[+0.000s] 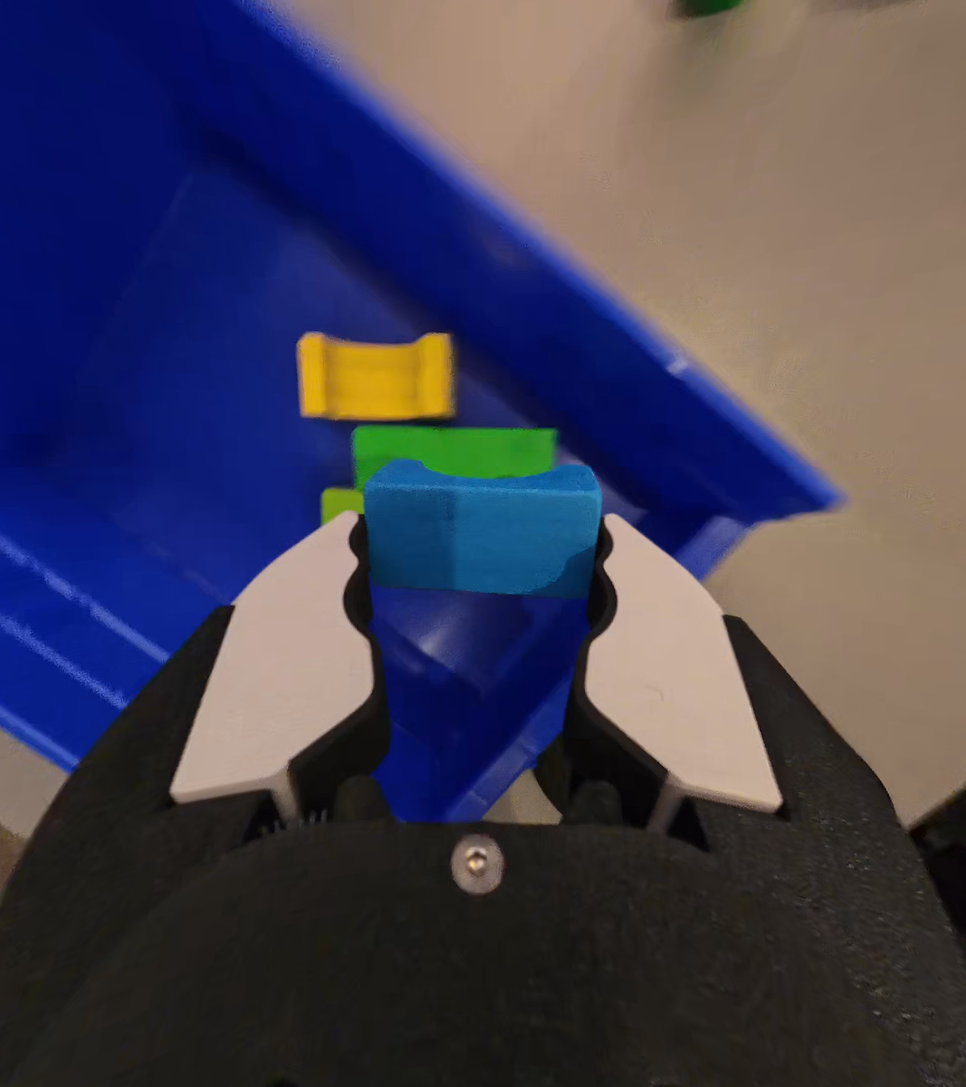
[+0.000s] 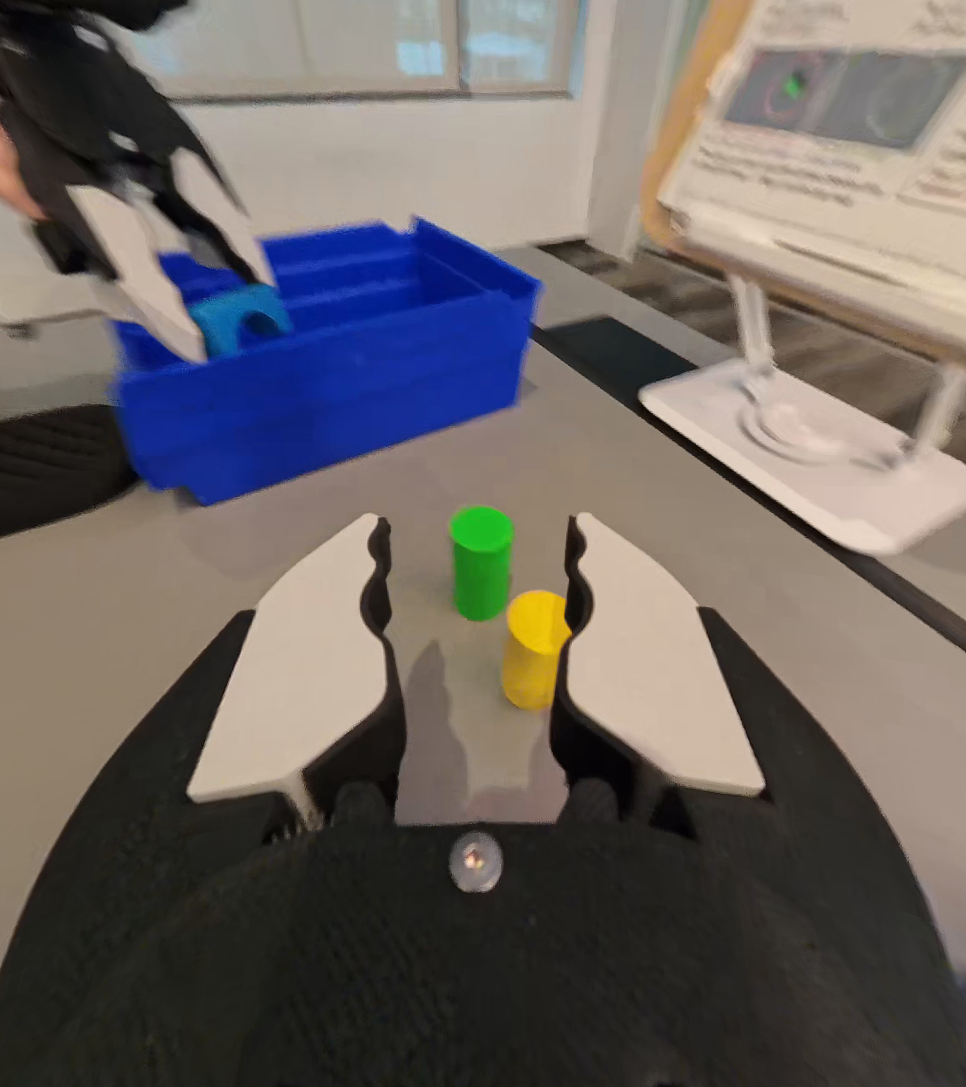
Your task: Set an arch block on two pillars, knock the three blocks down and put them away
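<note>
The left gripper point(image 1: 480, 529) grips the arch point(image 1: 480, 529) above the bin point(image 1: 116, 353). The right gripper point(image 2: 477, 529) is open, with both pillars, green point(image 2: 480, 562) and yellow point(image 2: 533, 647), between its fingers.

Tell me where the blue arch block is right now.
The blue arch block is clamped in the left gripper, held over the blue bin, above the yellow arch and green blocks inside.

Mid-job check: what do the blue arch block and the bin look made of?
Blue arch block: probably foam or soft matte plastic, since its surface is dull and grainy with rounded edges. Blue bin: looks like rigid moulded plastic, smooth with a slight sheen and ribbed walls.
</note>
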Tool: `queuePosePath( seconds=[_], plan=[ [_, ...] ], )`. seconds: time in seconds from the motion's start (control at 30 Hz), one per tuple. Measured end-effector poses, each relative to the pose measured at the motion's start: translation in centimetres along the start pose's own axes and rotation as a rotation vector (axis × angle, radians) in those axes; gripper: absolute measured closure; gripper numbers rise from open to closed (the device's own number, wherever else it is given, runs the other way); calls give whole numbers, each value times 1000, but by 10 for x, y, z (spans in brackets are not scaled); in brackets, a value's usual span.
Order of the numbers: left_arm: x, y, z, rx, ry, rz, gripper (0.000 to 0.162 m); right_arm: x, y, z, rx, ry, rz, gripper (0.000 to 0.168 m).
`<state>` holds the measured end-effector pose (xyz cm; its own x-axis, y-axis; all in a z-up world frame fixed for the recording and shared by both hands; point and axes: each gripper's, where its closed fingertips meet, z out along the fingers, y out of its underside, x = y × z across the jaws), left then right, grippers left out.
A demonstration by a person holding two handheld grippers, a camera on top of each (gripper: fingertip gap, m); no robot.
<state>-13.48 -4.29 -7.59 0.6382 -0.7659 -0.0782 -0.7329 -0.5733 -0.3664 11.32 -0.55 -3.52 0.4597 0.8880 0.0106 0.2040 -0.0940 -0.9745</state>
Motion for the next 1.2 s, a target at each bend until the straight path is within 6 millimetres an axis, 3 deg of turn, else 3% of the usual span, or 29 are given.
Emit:
queuePosePath(
  seconds=[0.13, 0.23, 0.37, 0.5, 0.67, 0.73, 0.83, 0.9, 0.97, 1.03, 1.13, 1.2],
  plan=[
    [55, -33, -26, 46, 128, 268, 89, -62, -33, -18, 135, -276, -226, 126],
    [99, -58, -41, 49, 256, 429, 89, -96, -48, -27, 196, -210, -597, 134],
    [150, -81, -49, 26, 411, 617, 89, -134, -45, -28, 125, -124, -1023, 133],
    [180, -97, -43, -12, 479, 729, 90, -153, -48, -29, 176, -84, -1171, 133],
    [200, -104, -31, -47, 529, 795, 90, -149, -38, -24, 117, -33, -1273, 137],
    [203, -104, -29, -63, 541, 802, 90, -150, -34, -25, 118, -47, -1291, 153],
    [201, -108, -26, -41, 532, 781, 89, -146, -32, -25, 84, -41, -1292, 155],
    [187, -118, -26, 10, 458, 746, 74, -135, -32, -24, 46, -4, -1294, 156],
    [173, -129, -34, 100, 415, 698, 75, -119, -33, -25, -8, 39, -1268, 156],
    [154, -145, -49, 236, 357, 623, 76, -96, -34, -25, -81, 123, -1216, 156],
    [105, -165, -74, 445, 162, 486, 83, -56, -33, -27, -251, 335, -1150, 156],
    [77, -174, -97, 590, 59, 368, 93, -42, -25, -23, -333, 405, -1082, 155]
  ],
)
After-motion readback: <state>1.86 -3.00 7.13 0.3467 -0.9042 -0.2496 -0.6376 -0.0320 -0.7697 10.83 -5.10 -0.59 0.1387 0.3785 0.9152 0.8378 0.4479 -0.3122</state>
